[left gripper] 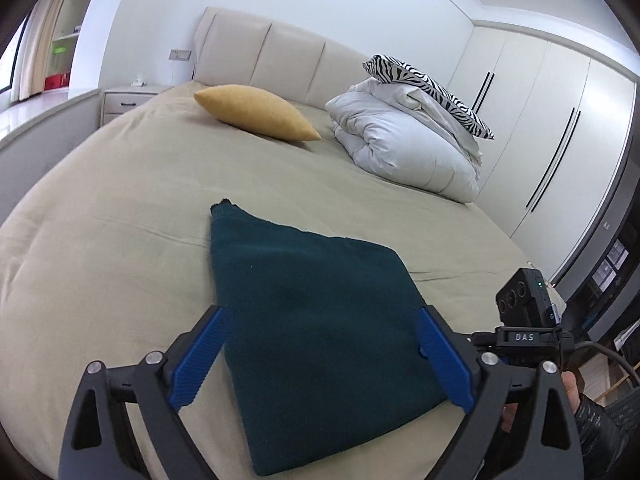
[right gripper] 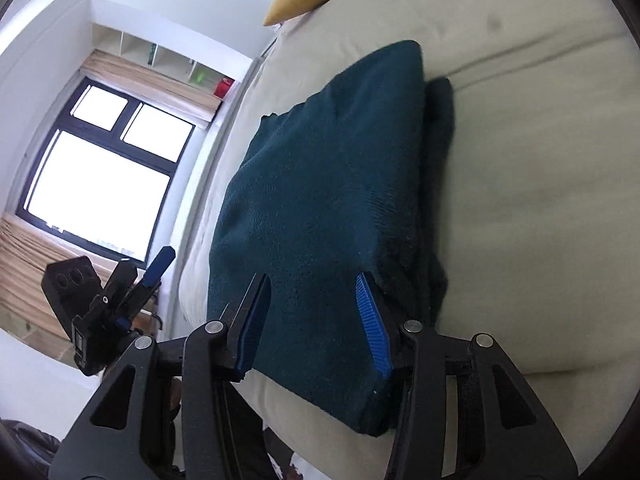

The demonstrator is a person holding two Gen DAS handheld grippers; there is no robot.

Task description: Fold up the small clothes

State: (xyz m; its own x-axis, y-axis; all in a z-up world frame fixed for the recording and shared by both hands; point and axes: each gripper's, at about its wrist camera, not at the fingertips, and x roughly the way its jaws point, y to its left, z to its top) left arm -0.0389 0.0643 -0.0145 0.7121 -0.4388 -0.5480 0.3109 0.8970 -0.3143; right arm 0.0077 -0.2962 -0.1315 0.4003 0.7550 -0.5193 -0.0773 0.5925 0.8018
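Both grippers, left (left gripper: 322, 356) and right (right gripper: 316, 320), hover with jaws released over the folded garment (left gripper: 316, 320); a careless brush could undo its layers on the bed (left gripper: 120, 200).

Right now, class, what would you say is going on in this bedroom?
A person is folding clothes on a bed with a hand-held claw in each hand. A dark green garment lies folded flat on the beige cover. The left claw is wide open above it, gripping nothing. The right claw hangs part open over the garment's near end, not pinching it. A yellow pillow and a white duvet sit further up the bed.
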